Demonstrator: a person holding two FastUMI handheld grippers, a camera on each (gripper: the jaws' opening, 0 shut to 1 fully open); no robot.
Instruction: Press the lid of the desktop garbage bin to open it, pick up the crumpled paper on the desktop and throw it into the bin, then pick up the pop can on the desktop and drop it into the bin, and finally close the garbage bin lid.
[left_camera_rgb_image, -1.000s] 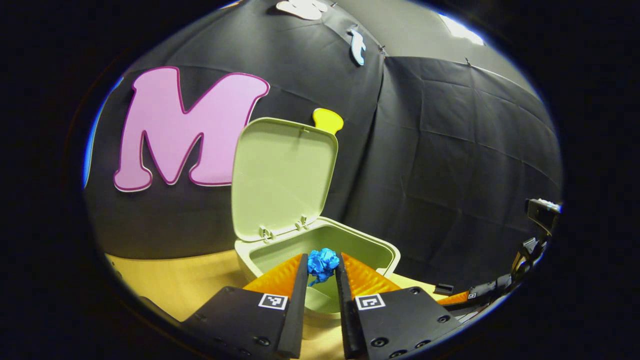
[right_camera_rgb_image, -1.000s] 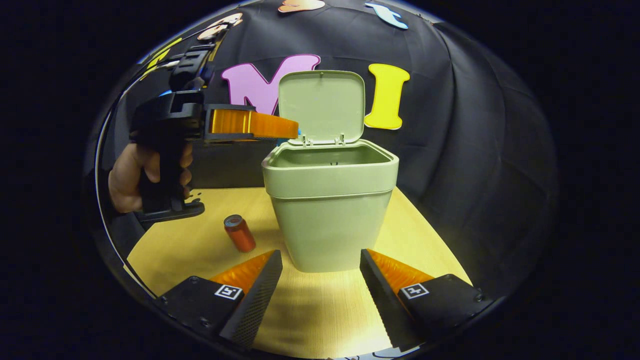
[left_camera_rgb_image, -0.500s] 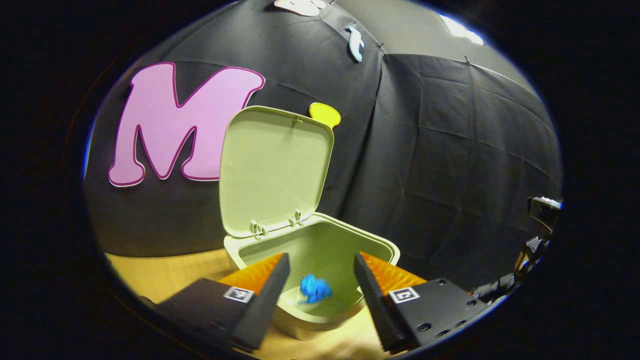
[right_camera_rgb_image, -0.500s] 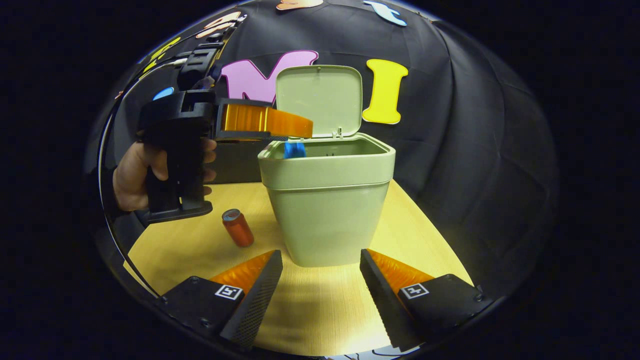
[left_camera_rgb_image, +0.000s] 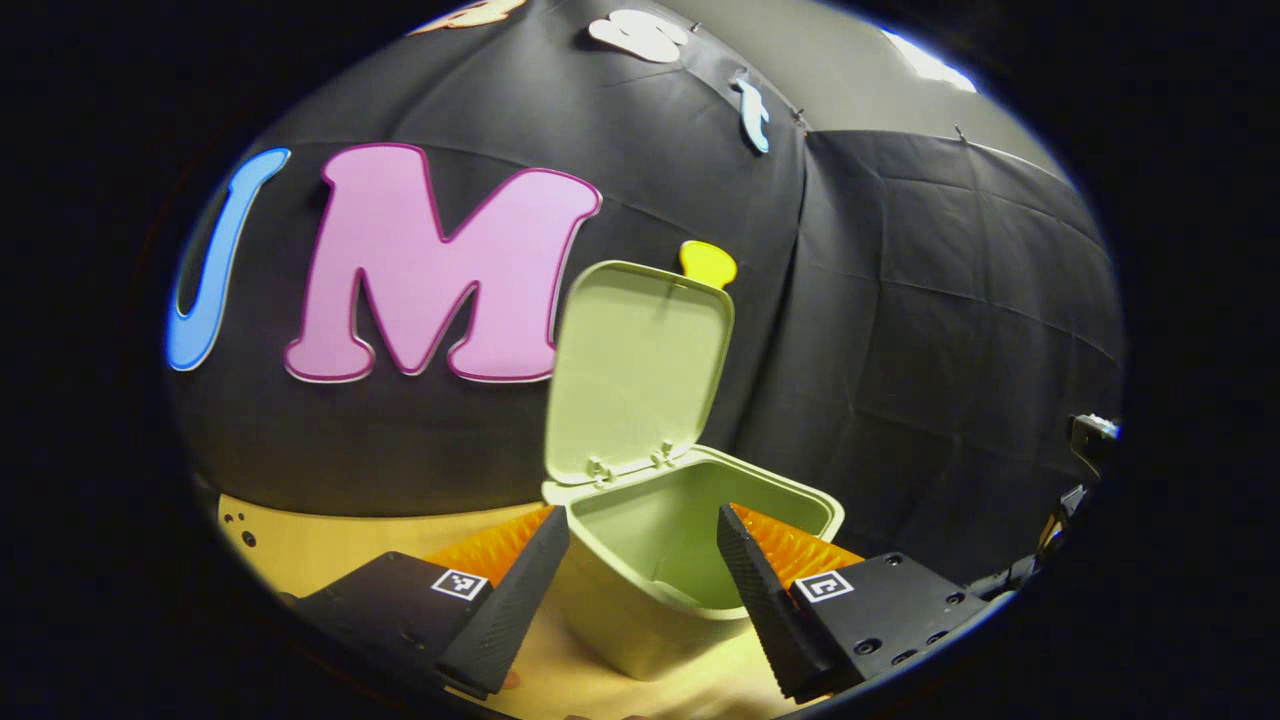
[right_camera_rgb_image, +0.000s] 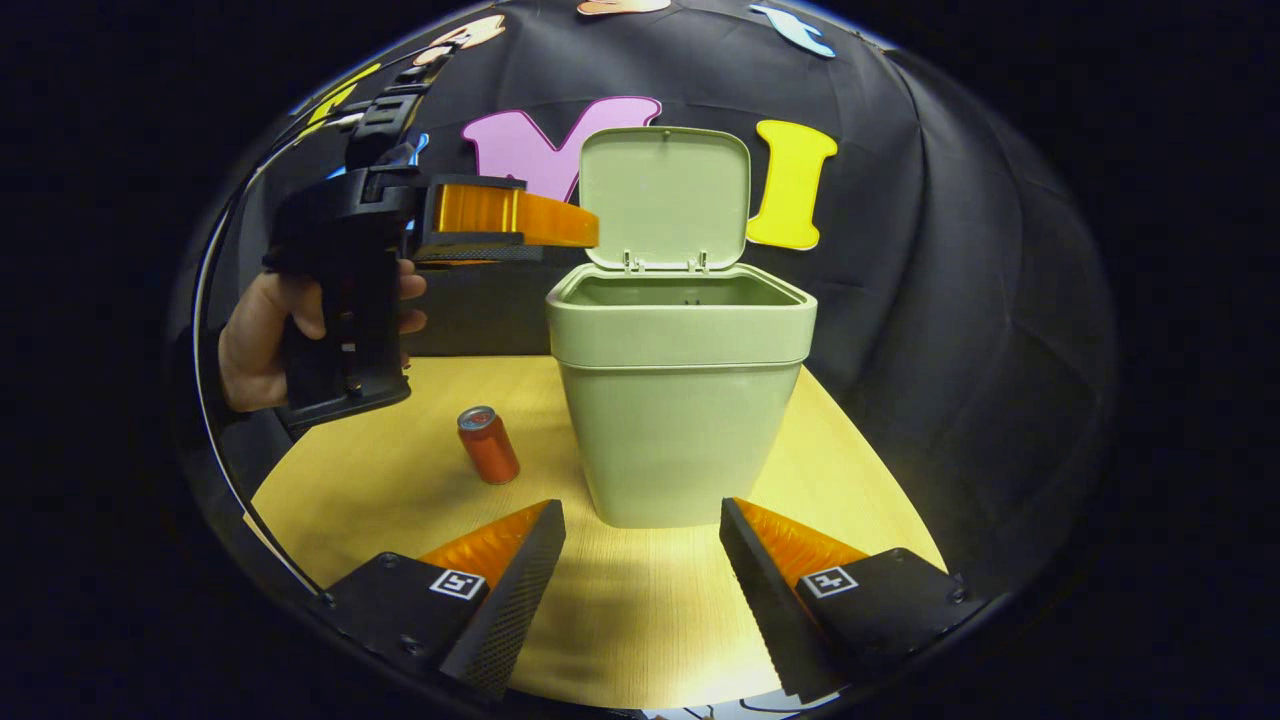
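The pale green bin (right_camera_rgb_image: 685, 420) stands on the wooden table with its lid (right_camera_rgb_image: 665, 190) swung upright. In the left gripper view the bin's rim (left_camera_rgb_image: 600, 500) lies just ahead of my left gripper (left_camera_rgb_image: 640, 585), which is open with nothing between its fingers; the lid (left_camera_rgb_image: 640, 365) rises behind. The depth of the bin is hidden. A red pop can (right_camera_rgb_image: 488, 445) stands upright left of the bin. A hand (right_camera_rgb_image: 250, 340) holds the left gripper (right_camera_rgb_image: 565, 225) level, left of the bin's rim. My right gripper (right_camera_rgb_image: 640, 570) stays open low in front of the bin.
The light wooden table (right_camera_rgb_image: 400, 490) has free room around the can and in front of the bin. Black cloth wall stands close behind the bin and along the right side. The table's edge (left_camera_rgb_image: 260, 545) runs at the lower left.
My left gripper opened and the blue crumpled paper fell into the bin, out of sight. The left gripper then drew back from over the opening. The right gripper barely moved.
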